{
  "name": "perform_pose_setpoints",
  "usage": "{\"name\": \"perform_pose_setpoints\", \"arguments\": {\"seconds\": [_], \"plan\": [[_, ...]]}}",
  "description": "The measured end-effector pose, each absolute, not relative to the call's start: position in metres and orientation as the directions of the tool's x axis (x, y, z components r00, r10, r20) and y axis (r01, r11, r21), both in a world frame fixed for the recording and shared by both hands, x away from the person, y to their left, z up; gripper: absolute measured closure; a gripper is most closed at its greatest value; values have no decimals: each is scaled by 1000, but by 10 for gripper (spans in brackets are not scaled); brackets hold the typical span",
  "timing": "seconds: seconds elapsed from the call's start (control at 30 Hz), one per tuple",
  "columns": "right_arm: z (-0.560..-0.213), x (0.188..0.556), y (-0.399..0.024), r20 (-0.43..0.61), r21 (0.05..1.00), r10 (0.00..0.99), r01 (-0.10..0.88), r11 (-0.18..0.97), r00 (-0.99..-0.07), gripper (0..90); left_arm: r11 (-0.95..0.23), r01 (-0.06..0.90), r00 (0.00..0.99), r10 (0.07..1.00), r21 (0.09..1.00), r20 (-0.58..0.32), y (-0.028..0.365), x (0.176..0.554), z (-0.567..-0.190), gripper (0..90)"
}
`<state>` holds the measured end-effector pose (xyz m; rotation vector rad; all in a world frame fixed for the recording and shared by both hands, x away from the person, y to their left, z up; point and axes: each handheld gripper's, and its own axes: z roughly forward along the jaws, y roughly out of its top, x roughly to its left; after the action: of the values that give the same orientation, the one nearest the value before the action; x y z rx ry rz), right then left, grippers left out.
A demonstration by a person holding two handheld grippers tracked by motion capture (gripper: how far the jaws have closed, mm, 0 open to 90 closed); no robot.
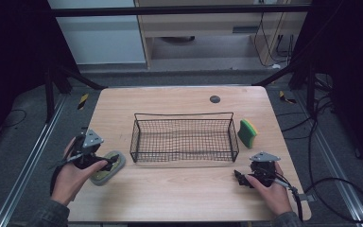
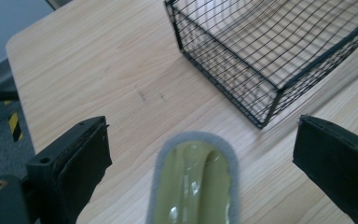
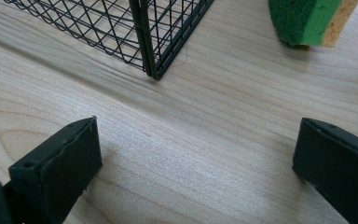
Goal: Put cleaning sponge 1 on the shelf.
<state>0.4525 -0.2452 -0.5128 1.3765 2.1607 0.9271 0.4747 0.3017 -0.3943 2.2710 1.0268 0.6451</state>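
Both claws, left [image 1: 111,160] straddling the grey-rimmed pad [image 2: 193,184] and right [image 1: 238,177], gape apart.

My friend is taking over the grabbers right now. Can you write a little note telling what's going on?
Left gripper: jaws open, one on each side of the grey-edged scrub pad, not yet closed on it.
Right gripper: jaws open, holding nothing, over bare table near the basket's corner.
Things: scrub pad lies on the table left of the wire basket; green-and-yellow sponge stands right of the basket. Basket holds nothing.
Done: nothing moved in yet.
Left, probably: close on the pad, lift it into the basket, then perhaps the sponge.
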Motion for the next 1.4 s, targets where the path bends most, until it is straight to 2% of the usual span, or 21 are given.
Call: {"name": "perform_pose_setpoints", "arguments": {"seconds": [0.13,0.2,0.27,0.37,0.7,0.83,0.9,0.97,1.17,1.27,1.4], "plan": [[-513,452,-245,8,721,905,629,289,-425,12,-578,574,597,780,580,185,307,490,-395,66],[-513,452,-245,8,721,905,629,290,-425,12,-573,589,598,783,570,169,307,493,-395,79],[-513,452,-245,8,721,905,629,289,-425,12,-576,600,604,781,555,159,306,497,-395,132],[-513,452,-245,8,722,907,630,287,-422,12,-602,612,616,769,513,168,301,504,-390,137],[-513,452,-245,-6,723,908,626,293,-419,11,-630,614,643,748,476,161,294,510,-373,122],[-513,452,-245,-8,724,907,623,296,-421,10,-633,621,625,756,463,195,289,500,-367,125],[-513,453,-245,-2,723,905,625,295,-425,9,-641,624,604,759,448,244,290,492,-365,109],[-513,453,-245,-3,719,905,628,299,-426,9,-630,626,592,768,459,245,293,487,-361,108],[-513,454,-245,-5,722,905,625,298,-426,5,-585,668,579,797,460,172,307,486,-361,99],[-513,456,-245,-4,721,901,623,303,-434,5,-591,688,589,794,421,153,313,491,-367,99],[-514,456,-246,-8,722,900,620,306,-435,6,-590,712,594,795,381,122,318,493,-373,149]]}}
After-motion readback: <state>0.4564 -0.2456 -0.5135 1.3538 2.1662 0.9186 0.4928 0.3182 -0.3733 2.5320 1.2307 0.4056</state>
